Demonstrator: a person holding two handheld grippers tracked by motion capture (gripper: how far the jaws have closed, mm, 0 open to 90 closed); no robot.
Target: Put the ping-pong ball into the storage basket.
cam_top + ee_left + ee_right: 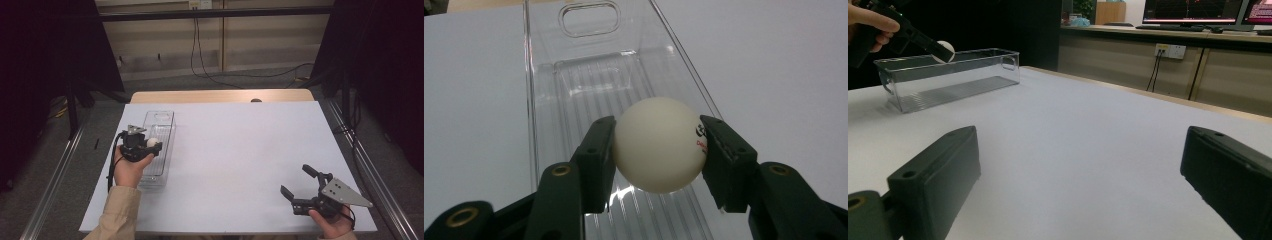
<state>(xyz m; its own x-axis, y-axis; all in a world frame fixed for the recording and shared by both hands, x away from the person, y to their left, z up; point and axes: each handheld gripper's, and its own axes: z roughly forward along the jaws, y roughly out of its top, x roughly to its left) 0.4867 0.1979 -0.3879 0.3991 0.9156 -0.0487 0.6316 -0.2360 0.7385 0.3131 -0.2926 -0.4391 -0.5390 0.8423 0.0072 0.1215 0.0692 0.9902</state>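
Observation:
A white table-tennis ball (659, 144) with a small printed mark is pinched between the black jaws of my left gripper (658, 150). It hangs over a clear plastic bin (589, 75) with a ribbed floor and a handle cut-out at its far end. From above, the left gripper (150, 144) holds the ball (152, 142) above the middle of the bin (162, 117) on the table's left side. My right gripper (296, 181) rests near the front right of the table, jaws wide apart with nothing between them. In the right gripper view the bin (948, 80) and the ball (946, 50) appear far off.
The white table top (235, 150) stretches between the two hands. A wooden strip (220, 96) runs along its far edge. Cables (200, 55) hang on the wall behind. Dark curtains stand at both sides. Monitors (1193, 10) sit on a counter in the right gripper view.

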